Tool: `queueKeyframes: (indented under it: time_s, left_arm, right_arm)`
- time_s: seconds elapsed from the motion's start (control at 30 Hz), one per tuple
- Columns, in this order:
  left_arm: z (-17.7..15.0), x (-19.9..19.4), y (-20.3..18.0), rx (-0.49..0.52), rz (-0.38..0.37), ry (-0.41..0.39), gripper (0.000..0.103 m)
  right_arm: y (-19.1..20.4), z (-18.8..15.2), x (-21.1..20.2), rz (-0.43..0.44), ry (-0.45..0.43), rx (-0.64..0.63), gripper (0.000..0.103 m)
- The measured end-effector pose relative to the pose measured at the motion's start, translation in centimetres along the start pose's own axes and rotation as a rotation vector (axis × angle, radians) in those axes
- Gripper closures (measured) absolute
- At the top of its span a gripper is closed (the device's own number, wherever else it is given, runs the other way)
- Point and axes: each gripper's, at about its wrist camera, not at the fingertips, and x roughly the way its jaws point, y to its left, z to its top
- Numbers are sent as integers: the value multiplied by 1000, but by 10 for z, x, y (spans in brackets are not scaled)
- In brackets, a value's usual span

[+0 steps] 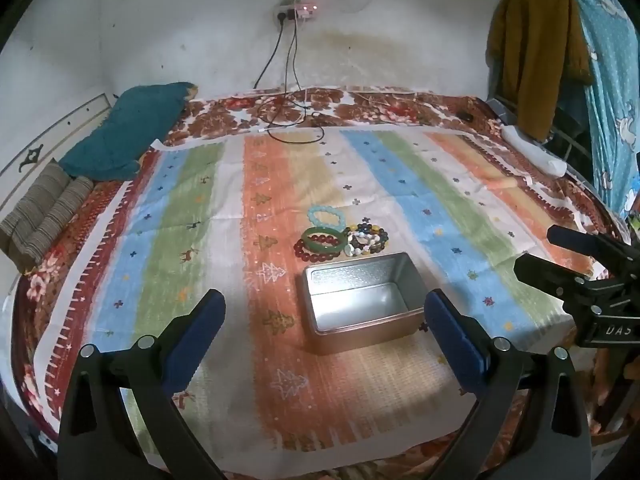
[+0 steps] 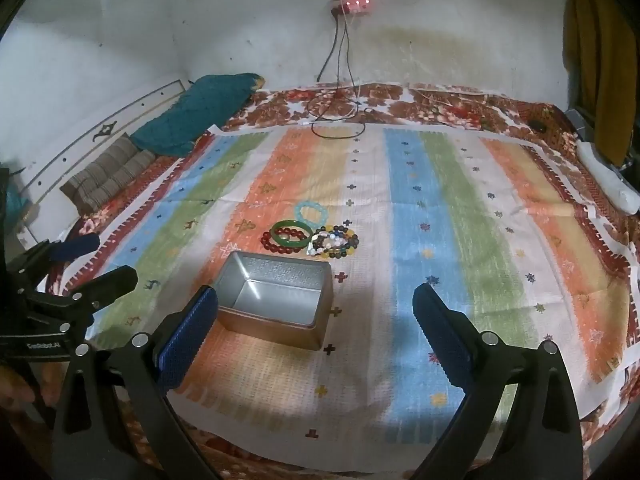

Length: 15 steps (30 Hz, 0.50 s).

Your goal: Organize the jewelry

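A bed fills the room up to a stained white wall, where a socket with red lights trails black cables down onto the bedding. Over a brown floral blanket lies a striped cloth in blue, green, orange and white bands. A teal pillow and a folded striped cushion sit far off to the left of the left gripper; a mustard garment and a blue patterned fabric hang to its far right.

Both grippers hover above the cloth with jaws spread wide and nothing between them. An open, empty metal tin lies just ahead of the left gripper, between its fingertips in that view, and ahead-left of the right gripper. Beyond the tin, farther from both grippers, the jewelry clusters together: a pale blue bead bracelet, a green bangle resting over a dark red bead bracelet, and a heap of mixed-colour beads touching them on the right.
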Motion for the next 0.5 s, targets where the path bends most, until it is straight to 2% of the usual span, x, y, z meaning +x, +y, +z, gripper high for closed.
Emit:
queueKeyframes:
  time_s: [0.5]
  left_arm:
    - [1,4,-1,2,8,7,5]
  right_arm:
    - [1,0,0,5,11,2,4]
